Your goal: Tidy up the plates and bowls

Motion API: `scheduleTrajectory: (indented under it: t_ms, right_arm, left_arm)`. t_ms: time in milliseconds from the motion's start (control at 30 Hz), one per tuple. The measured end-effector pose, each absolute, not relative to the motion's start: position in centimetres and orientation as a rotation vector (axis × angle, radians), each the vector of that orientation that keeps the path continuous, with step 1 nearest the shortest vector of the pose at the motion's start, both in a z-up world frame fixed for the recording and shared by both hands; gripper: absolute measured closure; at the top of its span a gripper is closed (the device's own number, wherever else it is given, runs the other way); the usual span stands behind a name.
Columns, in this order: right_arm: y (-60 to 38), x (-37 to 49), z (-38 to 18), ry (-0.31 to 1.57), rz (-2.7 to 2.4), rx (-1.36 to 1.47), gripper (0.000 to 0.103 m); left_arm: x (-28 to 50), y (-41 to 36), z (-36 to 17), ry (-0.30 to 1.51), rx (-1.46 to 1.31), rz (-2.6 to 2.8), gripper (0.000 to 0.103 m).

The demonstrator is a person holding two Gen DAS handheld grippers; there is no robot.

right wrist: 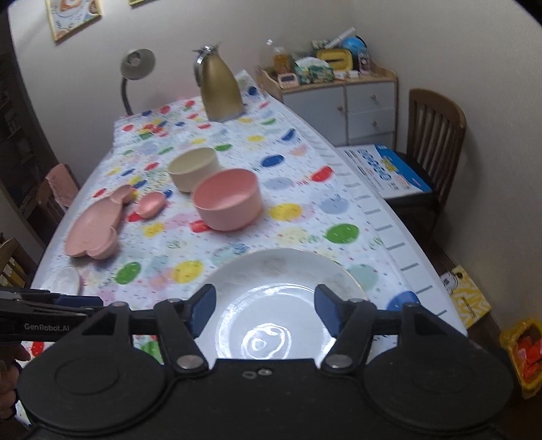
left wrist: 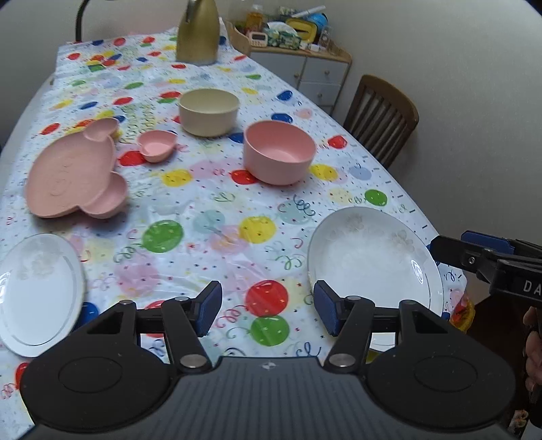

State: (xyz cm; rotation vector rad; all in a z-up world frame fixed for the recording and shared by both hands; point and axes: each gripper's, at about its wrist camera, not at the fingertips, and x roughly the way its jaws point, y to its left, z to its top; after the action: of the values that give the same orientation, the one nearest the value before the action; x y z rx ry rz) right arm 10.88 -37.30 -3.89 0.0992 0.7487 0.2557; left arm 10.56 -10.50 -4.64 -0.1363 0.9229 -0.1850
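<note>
On the balloon-print table stand a pink bowl point(left wrist: 279, 155) point(right wrist: 227, 199), a cream bowl point(left wrist: 209, 111) point(right wrist: 192, 167), a small pink dish point(left wrist: 157, 145) point(right wrist: 150, 204) and a pink mouse-shaped plate point(left wrist: 74, 172) point(right wrist: 93, 226). A white plate point(left wrist: 372, 260) point(right wrist: 281, 298) lies near the right edge; another white plate point(left wrist: 34, 291) point(right wrist: 66, 279) lies at the left. My left gripper point(left wrist: 267, 309) is open above the cloth between the white plates. My right gripper point(right wrist: 264, 313) is open, empty, over the near part of the right white plate, and its tip shows in the left wrist view point(left wrist: 450, 250).
A gold jug point(left wrist: 198, 32) point(right wrist: 220, 89) stands at the table's far end beside a desk lamp point(right wrist: 133, 72). A wooden chair point(left wrist: 382, 115) point(right wrist: 433, 135) holding a blue-and-white pack point(right wrist: 386, 169) and a cluttered cabinet point(right wrist: 338, 101) stand to the right. Yellow boxes point(right wrist: 521, 355) sit on the floor.
</note>
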Motion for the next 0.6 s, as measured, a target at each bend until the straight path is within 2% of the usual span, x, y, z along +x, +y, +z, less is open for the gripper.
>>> scheduleTrajectory:
  t_ms: [133,300,433,600]
  right_arm:
    - [-34.8,9.3,-2.6,0.697,0.281,0.074,0.021]
    - [-31.6,7.5,-0.9,0.638,0.32,0.044,0.005]
    - [-28.8,6.1,0.2,0.607,0.363,0.027,0.001]
    - [-25.3,4.7,1.2,0.571,0.42,0.0,0.0]
  left_arm:
    - [8.7,-8.4,-3.3,0.877,-0.146,-0.157,0.044]
    - [6.3,-5.9,-1.6,0.813,-0.155,-0.119,0.032]
    - [4.6,-3.9,-0.6,0.775,-0.165,-0.083,0.029]
    - [2.7,-1.2,0.4,0.728,-0.177,-0.016,0.022]
